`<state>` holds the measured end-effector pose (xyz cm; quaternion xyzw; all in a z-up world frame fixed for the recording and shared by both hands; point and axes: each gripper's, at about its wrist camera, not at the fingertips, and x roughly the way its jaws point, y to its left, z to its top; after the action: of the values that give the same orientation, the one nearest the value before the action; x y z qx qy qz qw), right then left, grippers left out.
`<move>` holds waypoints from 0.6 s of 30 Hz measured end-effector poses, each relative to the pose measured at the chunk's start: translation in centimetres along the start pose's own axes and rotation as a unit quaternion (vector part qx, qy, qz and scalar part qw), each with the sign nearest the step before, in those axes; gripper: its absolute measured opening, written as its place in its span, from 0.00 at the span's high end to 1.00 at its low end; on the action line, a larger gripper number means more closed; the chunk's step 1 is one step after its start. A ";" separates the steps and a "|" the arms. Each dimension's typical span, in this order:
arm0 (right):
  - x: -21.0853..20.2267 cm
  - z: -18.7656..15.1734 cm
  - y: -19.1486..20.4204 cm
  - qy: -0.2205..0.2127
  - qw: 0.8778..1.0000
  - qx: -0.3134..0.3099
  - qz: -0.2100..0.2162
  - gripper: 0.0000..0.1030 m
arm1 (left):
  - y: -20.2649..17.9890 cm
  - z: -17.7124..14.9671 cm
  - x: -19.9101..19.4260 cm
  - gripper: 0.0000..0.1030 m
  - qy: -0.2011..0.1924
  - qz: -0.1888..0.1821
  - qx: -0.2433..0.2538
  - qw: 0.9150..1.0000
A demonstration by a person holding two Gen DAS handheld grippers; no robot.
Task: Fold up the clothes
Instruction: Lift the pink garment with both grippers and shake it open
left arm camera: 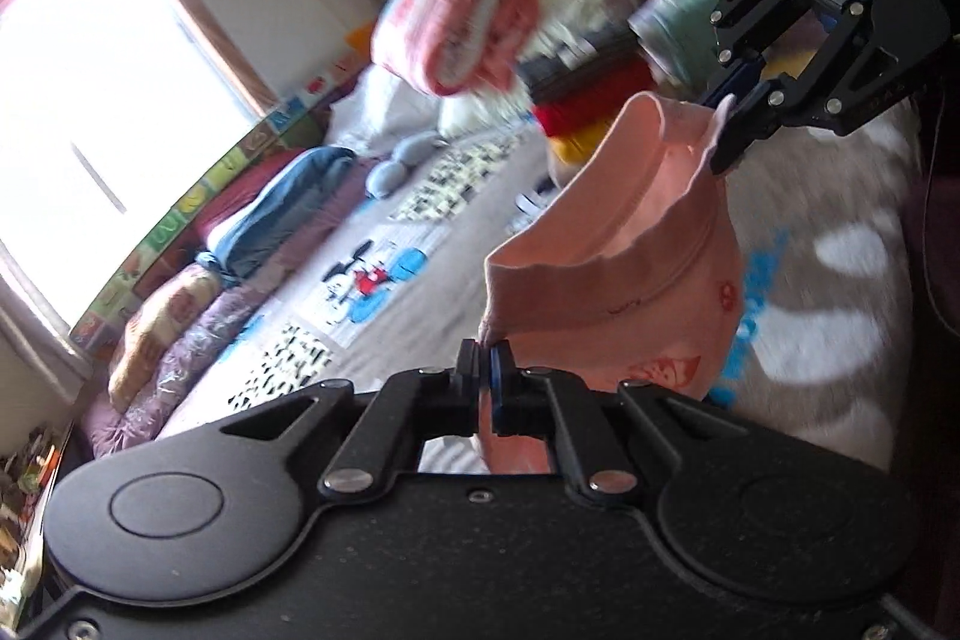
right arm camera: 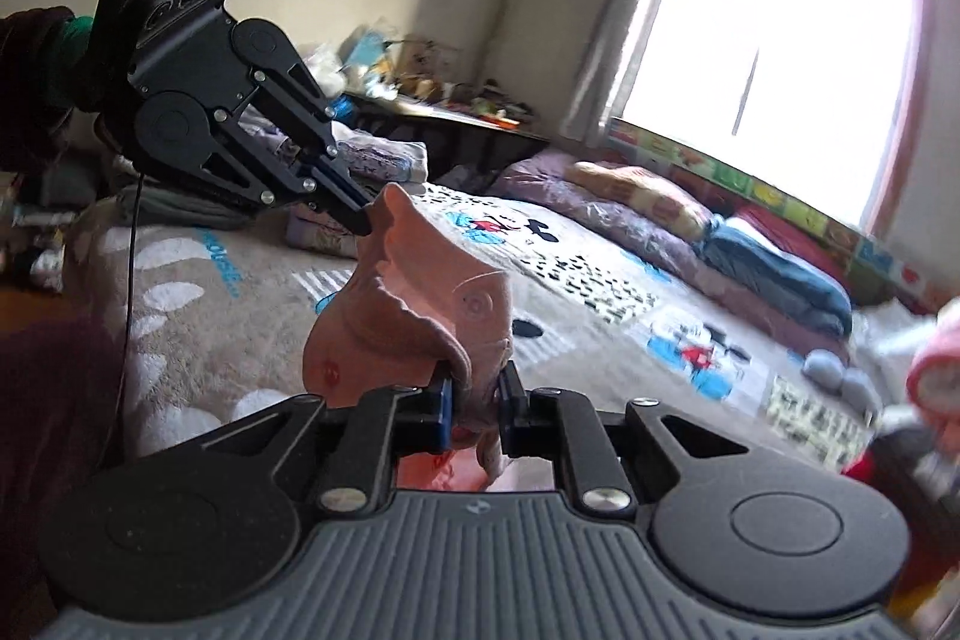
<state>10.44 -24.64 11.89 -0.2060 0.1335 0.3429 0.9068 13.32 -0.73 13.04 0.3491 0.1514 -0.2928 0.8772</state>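
Observation:
A small pink garment [left arm camera: 636, 280] with red prints hangs in the air above the bed, stretched between both grippers. My left gripper [left arm camera: 491, 364] is shut on one edge of it. My right gripper [right arm camera: 474, 394] is shut on the opposite edge of the garment [right arm camera: 420, 316]. Each gripper shows in the other's view: the right gripper [left arm camera: 729, 148] at the upper right of the left wrist view, the left gripper [right arm camera: 363, 220] at the upper left of the right wrist view. The garment's opening sags between them.
A grey bedspread [left arm camera: 384, 268] with cartoon prints lies below. Folded quilts [right arm camera: 750, 250] line the window side. A stack of folded clothes [left arm camera: 576, 100] and a pink-white blanket [left arm camera: 480, 4] stand at the bed's far end. A cluttered dark table [right arm camera: 456, 118] stands by the wall.

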 end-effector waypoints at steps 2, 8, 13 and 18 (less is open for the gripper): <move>-0.1 2.2 -1.2 0.015 1.000 -0.020 0.007 0.85 | 1.1 0.9 -0.3 0.98 -0.007 0.005 -0.009 1.000; 1.2 6.5 -4.2 0.066 0.995 -0.069 0.020 0.86 | 3.4 3.2 -1.1 0.98 -0.016 0.016 -0.009 1.000; 2.9 8.7 -6.5 0.089 0.992 -0.087 0.019 0.86 | 5.5 4.6 -0.3 0.98 -0.014 0.020 -0.002 1.000; 4.4 10.6 -8.8 0.101 0.989 -0.104 0.006 0.87 | 8.3 5.9 1.1 0.98 -0.009 0.028 0.001 1.000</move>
<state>20.65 -23.21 22.01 -0.3315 0.1890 0.3377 0.8604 19.69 -0.48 21.00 0.3513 0.1332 -0.2716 0.8861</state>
